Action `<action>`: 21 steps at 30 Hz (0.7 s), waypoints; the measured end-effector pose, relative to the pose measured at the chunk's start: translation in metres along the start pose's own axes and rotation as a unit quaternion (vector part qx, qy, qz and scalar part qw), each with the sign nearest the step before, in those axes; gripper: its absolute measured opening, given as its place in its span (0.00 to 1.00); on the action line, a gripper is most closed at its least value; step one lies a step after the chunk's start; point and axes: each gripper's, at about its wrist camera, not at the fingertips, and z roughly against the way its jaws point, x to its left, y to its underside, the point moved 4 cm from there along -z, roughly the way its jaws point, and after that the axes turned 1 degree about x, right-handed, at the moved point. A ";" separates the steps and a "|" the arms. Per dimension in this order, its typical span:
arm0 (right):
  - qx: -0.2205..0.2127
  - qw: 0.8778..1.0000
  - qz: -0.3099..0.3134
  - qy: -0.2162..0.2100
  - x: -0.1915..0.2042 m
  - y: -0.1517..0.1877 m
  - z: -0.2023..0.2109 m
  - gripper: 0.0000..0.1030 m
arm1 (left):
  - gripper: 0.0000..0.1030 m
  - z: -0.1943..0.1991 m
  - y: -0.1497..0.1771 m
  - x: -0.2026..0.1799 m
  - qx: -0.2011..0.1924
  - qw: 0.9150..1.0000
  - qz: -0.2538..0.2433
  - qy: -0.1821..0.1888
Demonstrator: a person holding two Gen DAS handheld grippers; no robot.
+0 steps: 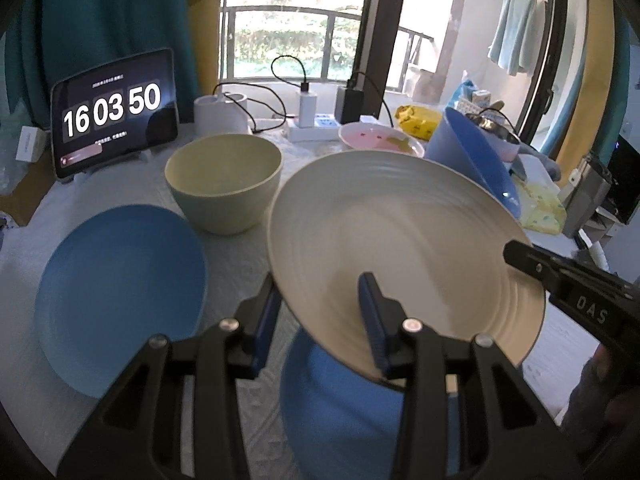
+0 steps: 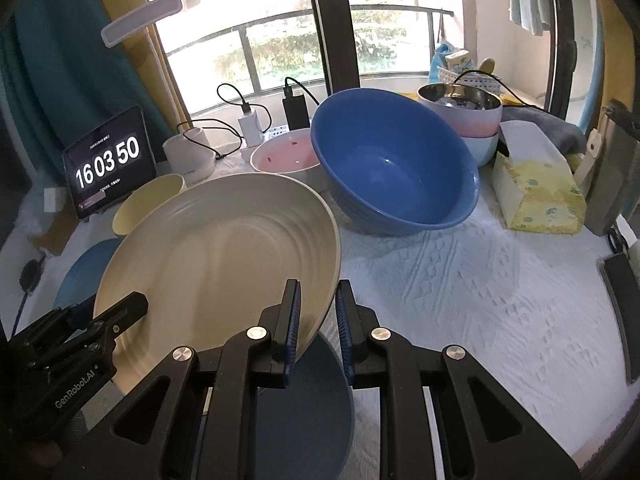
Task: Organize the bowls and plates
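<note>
A cream ribbed plate (image 1: 400,232) (image 2: 224,256) hangs tilted above the table, held from two sides. My left gripper (image 1: 322,316) is shut on its near rim, one pad on top and one underneath. My right gripper (image 2: 318,324) is shut on the opposite rim and shows in the left wrist view as a black finger (image 1: 536,266). Directly below the plate lies a blue dish (image 1: 340,416) (image 2: 304,412). A blue plate (image 1: 120,292) lies flat at the left, with a pale yellow bowl (image 1: 224,180) behind it. A large blue bowl (image 2: 392,168) leans at the back.
A pink dish (image 2: 286,156) sits behind the plate. Stacked bowls with a steel one on top (image 2: 460,112) stand at the back right beside a tissue box (image 2: 536,188). A tablet clock (image 1: 114,112), chargers and cables line the window edge. White cloth (image 2: 480,300) covers the table.
</note>
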 end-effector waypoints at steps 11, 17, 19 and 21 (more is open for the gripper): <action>-0.009 1.000 -0.003 0.002 0.004 0.016 0.023 0.19 | 0.40 0.024 0.012 -0.001 -0.010 1.000 -0.005 0.005; -0.011 1.000 -0.002 0.003 0.005 0.024 0.032 0.19 | 0.40 0.034 0.021 -0.002 -0.012 1.000 -0.008 0.008; -0.012 1.000 -0.003 0.003 0.005 0.028 0.036 0.19 | 0.40 0.037 0.024 -0.002 -0.013 1.000 -0.009 0.009; -0.012 1.000 -0.003 0.004 0.005 0.032 0.039 0.19 | 0.40 0.040 0.027 -0.003 -0.012 1.000 -0.010 0.009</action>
